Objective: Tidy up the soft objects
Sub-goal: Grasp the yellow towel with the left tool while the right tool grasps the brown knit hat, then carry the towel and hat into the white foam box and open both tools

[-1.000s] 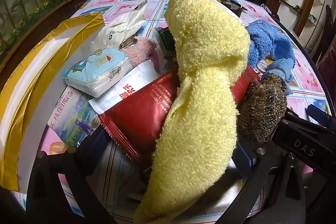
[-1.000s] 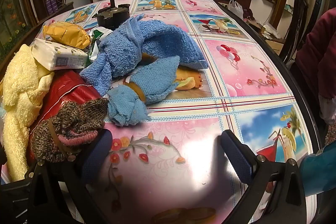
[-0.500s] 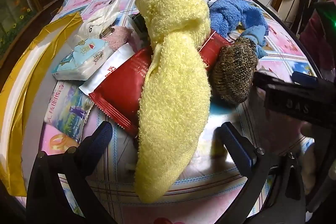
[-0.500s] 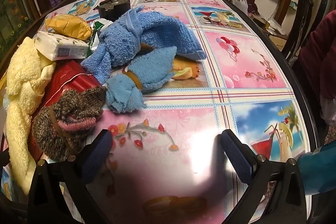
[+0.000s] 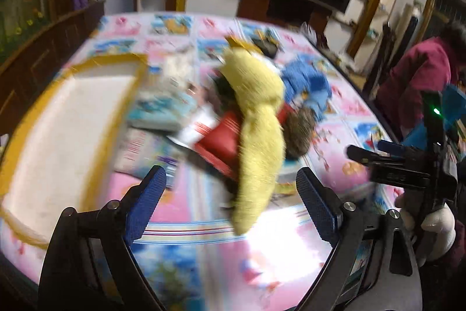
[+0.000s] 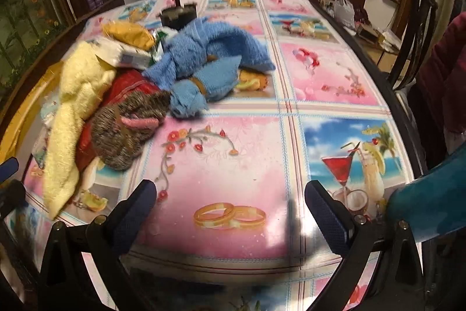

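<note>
Left gripper [image 5: 230, 200]: we hold it wide open with nothing between the blue pads, over bare tablecloth on the near side of the pile; this view is badly smeared.
Right gripper [image 6: 230, 206]: also spread wide and empty, over the pink panel with the gold rings, the pile off to its far left.
Yellow towel [image 6: 70, 112]: we see it draped down the left flank of the heap, its tail reaching toward the near table edge; it lies on the red packet [image 6: 128, 83].
Knitted brown piece [image 6: 128, 130]: it sits just right of the yellow towel, touching the red packet.
Blue towel [image 6: 209, 54]: knotted and bunched at the far right of the heap, one end cinched by a brown band.
Step in hand: our guess is the approach to a first pick, most likely the towel tail nearest us.
Doing it well: we should come in low, straddle one thick fold only, close fully before lifting, and lift slowly so the tissue packs [image 6: 128, 56] underneath do not drag along.
Container: a shallow white tray with a gold rim [image 5: 96, 60] lies left of the pile in the left view.
Contents: the white floor that we can see looks bare, though blur hides detail.
Table [image 6: 335, 83]: glossy, so loose packets may slide.
</note>
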Demonstrator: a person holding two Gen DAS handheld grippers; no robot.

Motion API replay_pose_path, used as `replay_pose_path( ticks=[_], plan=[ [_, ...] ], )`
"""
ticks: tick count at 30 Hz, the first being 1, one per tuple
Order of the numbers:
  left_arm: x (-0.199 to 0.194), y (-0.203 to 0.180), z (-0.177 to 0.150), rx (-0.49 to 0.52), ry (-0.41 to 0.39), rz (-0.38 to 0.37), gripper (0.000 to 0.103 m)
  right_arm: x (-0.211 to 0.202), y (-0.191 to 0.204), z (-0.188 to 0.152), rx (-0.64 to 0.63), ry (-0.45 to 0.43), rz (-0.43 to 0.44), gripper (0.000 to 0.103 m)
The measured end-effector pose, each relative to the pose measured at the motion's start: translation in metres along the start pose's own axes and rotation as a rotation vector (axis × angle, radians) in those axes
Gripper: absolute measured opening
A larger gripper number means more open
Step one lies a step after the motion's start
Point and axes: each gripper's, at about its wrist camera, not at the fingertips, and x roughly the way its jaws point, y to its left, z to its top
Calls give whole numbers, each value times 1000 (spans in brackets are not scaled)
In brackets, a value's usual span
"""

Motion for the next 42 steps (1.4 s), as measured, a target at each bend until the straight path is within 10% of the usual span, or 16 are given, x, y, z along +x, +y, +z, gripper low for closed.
replay_pose_path(
  ticks=[4, 17, 22, 42],
  plan=[
    [-22, 40, -4, -51, -59, 90, 92, -40, 4, 1, 15, -231, 24, 103],
    [9, 8, -14, 31, 66, -16, 92, 38, 75, 34, -30, 50, 214, 75],
    [17, -2, 7, -1, 70, -68, 92, 46, 68, 28, 24, 83, 270, 48],
    [105, -33, 82, -65, 127, -3, 92, 36, 52, 13, -11, 47, 296, 53]
  ],
)
